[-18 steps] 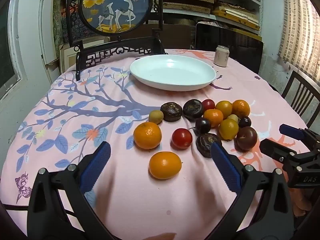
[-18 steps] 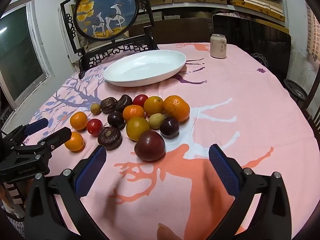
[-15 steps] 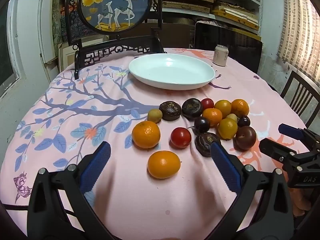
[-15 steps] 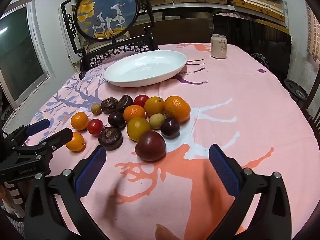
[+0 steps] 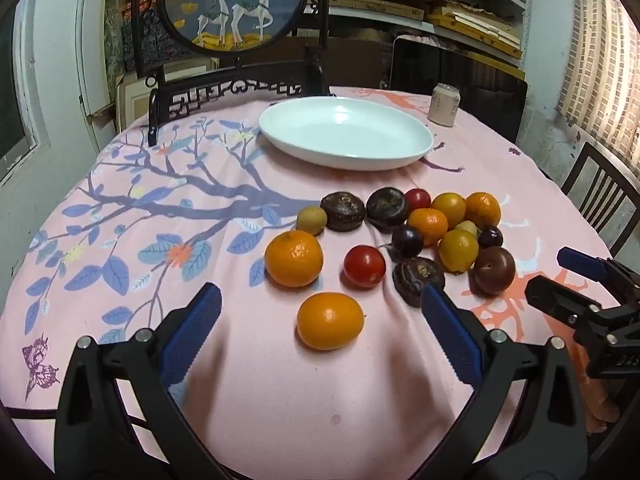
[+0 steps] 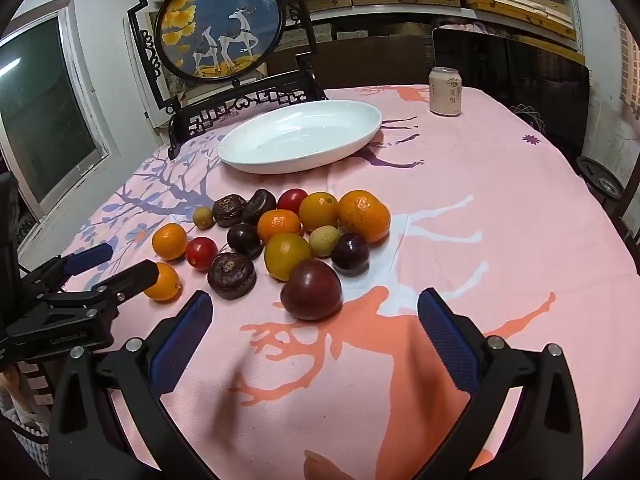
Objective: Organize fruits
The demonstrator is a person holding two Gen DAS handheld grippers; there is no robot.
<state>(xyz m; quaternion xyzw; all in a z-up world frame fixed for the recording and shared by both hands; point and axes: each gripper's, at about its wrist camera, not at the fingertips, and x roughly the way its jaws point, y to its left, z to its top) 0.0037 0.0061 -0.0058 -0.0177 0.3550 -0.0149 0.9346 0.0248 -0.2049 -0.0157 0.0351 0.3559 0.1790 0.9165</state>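
Several fruits lie loose on the pink tablecloth: oranges, red tomatoes, dark plums and brown wrinkled fruits. My left gripper (image 5: 320, 324) is open, its jaws either side of the nearest orange (image 5: 330, 321), without touching it. A second orange (image 5: 294, 258) and a tomato (image 5: 364, 266) lie just beyond. My right gripper (image 6: 314, 330) is open and empty, just short of a dark red plum (image 6: 311, 289). The white oval plate (image 5: 346, 138) stands empty behind the fruit; it also shows in the right wrist view (image 6: 300, 136).
A drink can (image 6: 445, 91) stands at the back right of the table. A black carved stand with a round deer picture (image 5: 236, 0) stands behind the plate. A dark chair (image 5: 600, 196) is at the right edge. The right gripper shows at the left wrist view's right edge (image 5: 576, 280).
Both grippers have crept slightly forward toward the fruit. Jaws stay open; no fruit has moved.
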